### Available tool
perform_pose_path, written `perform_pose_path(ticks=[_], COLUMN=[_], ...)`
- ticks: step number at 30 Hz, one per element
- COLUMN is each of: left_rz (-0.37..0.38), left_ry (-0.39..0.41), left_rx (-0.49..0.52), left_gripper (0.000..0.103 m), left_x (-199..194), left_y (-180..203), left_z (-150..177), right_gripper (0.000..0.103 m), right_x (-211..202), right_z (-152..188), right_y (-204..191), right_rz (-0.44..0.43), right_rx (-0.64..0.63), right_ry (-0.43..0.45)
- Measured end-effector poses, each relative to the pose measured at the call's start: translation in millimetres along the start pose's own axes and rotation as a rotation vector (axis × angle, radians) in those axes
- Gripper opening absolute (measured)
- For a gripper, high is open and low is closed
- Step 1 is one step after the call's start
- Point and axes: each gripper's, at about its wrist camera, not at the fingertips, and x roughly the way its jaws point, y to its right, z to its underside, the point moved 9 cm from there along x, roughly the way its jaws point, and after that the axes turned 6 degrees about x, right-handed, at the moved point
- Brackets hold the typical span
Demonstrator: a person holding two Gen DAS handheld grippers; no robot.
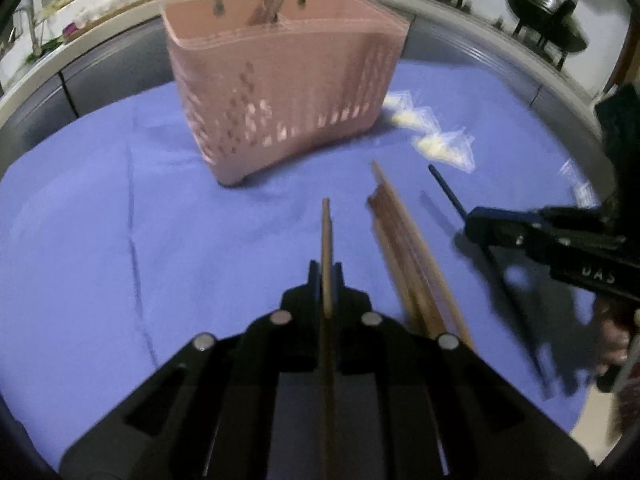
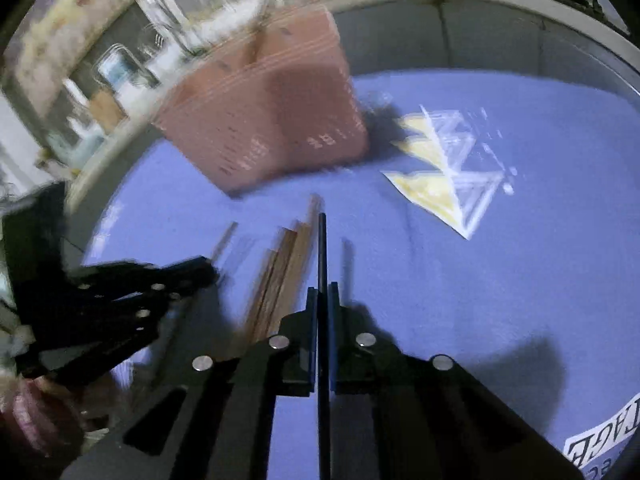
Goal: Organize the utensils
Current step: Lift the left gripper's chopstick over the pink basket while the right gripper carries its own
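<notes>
Left gripper point(image 1: 327, 270) is clamping a wooden chopstick point(image 1: 326, 240); right gripper point(image 2: 323, 292) is pinching a black chopstick point(image 2: 322, 248). More wooden chopsticks point(image 1: 404, 236) are lying between them on the blue cloth point(image 1: 120, 220), near the pink basket point(image 1: 280, 92) standing farther back.

One pink basket point(image 1: 288, 92), one black chopstick point(image 2: 322, 248), three clear packets point(image 2: 444, 160).

Left gripper point(image 1: 327, 270) clamps a wooden chopstick point(image 1: 326, 240) before the pink basket point(image 1: 280, 92)
</notes>
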Motion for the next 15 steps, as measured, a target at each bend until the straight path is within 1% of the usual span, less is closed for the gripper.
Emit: perform_pose_path(ticks=[1,2,7,8,9,10,11,13,15], left_rz=[0.021,0.039,0.076,0.074,0.068,0.061,0.055,0.037,-0.005], left_ry=[0.029,0.073,0.267,0.316,0.346,0.379,0.412,0.486,0.557], left_rx=[-0.011,-0.021,-0.028,-0.029,-0.028,-0.027,-0.027,-0.020,-0.013], left_gripper=[0.005,0.005,0.005,0.005,0.005,0.005,0.005,0.005,0.005], left_x=[-11.2,-26.9,-105.7,-126.0,-138.0,-150.3,-161.9,-190.2,-214.9], left_y=[-0.6,-1.4,-5.3,-7.9,-10.4,-11.0,-12.1,-16.7,-23.0], left_z=[-3.8,-10.2,-44.2,-54.2,-61.4,-70.9,-80.9,-102.7,-126.4], right_gripper=[0.005,0.005,0.005,0.005,0.005,0.005,0.005,0.005,0.005], right_x=[-7.7,-20.4,-65.9,-77.5,-85.4,-92.1,-102.1,-114.5,-127.1], right_z=[-2.4,-7.8,-42.7,-52.7,-64.5,-71.9,-85.3,-109.8,-137.0], right_y=[-5.9,-15.3,-47.7,-55.5,-59.7,-64.5,-72.0,-82.7,-96.1], right_rz=[-0.021,-0.049,-0.146,-0.161,-0.173,-0.181,-0.188,-0.191,-0.200], right_rx=[-0.010,-0.029,-0.058,-0.067,-0.073,-0.077,-0.083,-0.094,-0.107], right_ry=[0.026,0.072,0.249,0.295,0.328,0.352,0.390,0.438,0.485])
